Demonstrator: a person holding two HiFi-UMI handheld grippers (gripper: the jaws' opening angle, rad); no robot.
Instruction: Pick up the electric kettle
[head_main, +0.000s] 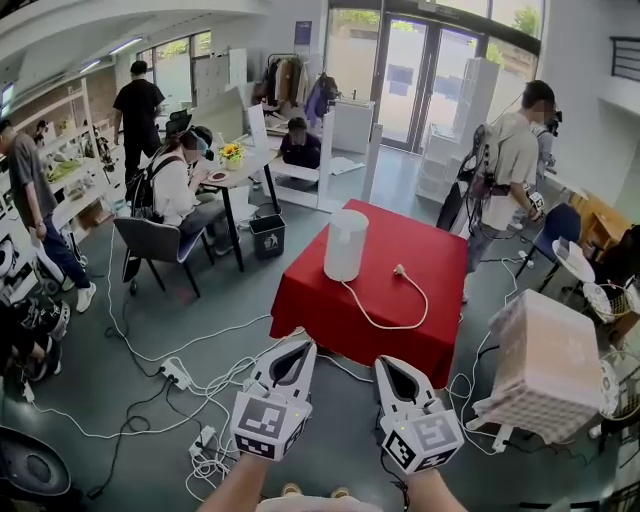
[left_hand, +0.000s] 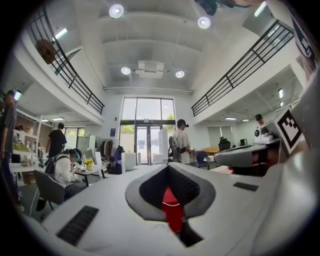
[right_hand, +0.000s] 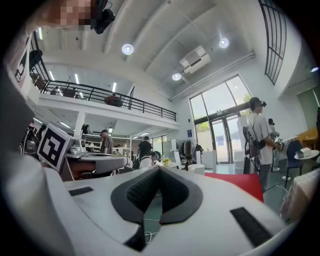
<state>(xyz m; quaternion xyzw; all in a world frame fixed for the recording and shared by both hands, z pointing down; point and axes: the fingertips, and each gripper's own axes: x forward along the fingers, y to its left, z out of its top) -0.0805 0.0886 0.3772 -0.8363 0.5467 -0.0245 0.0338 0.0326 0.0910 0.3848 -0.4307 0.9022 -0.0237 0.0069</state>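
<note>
Electric kettle (head_main: 346, 245): white, upright, centre of frame, on red table (head_main: 432, 262). White cord (head_main: 385, 320) looped on cloth right of kettle, plug end lying loose. Left gripper (head_main: 298, 348): lower centre, jaws pressed together, nothing between them, well apart from kettle. Right gripper (head_main: 386, 366): just beside left gripper, lower centre-right, jaws apparently closed too, empty.
</note>
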